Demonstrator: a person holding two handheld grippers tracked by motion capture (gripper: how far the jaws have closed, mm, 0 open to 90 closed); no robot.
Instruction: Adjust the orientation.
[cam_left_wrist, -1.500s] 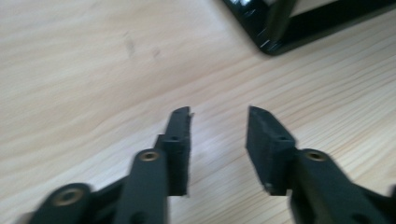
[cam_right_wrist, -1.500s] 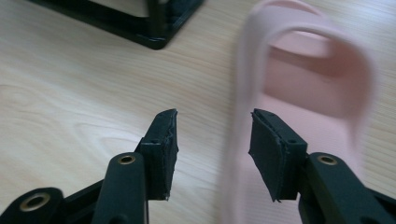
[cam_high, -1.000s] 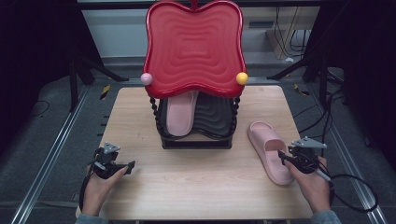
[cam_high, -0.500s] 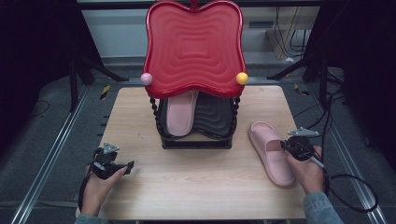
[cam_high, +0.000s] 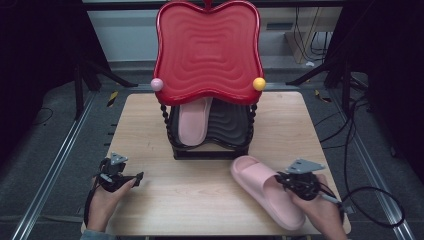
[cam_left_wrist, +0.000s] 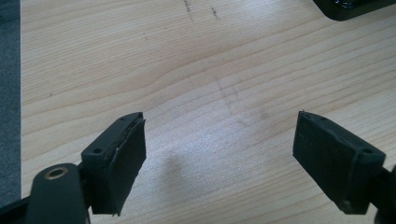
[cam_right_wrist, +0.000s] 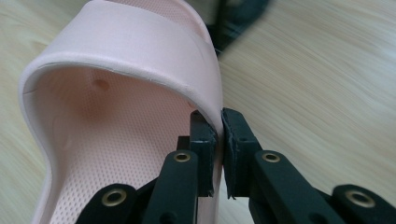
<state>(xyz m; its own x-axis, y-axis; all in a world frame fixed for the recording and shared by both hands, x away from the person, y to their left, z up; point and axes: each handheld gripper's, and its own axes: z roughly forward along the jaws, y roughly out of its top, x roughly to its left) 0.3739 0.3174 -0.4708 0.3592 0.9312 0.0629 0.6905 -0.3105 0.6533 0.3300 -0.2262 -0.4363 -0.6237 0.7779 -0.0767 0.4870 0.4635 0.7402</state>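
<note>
The right gripper (cam_right_wrist: 219, 140) has just been closing its jaws, and they now clench the side wall of the pink slipper (cam_high: 265, 192), where the strap meets the sole; the right gripper view shows the thin pink edge pinched between the two black pads. A second ago, in the high view, this gripper sat off the slipper's outer side; now it is in against the strap, and the slipper has swung so that its toe points toward 11 o'clock, closer to the rack. The slipper lies on the wooden table (cam_high: 200, 200) at about 5 o'clock from the black shoe rack (cam_high: 210, 150), whose lower shelf already carries the matching pink slipper (cam_high: 192, 122) under the red wavy top tray (cam_high: 207, 50). With the grip made, the loose slipper looks ready to be lifted toward the empty place beside its mate. The left gripper (cam_left_wrist: 219, 158) rests over bare wood at 8 o'clock of the rack, jaws spread wide, nothing between them.
</note>
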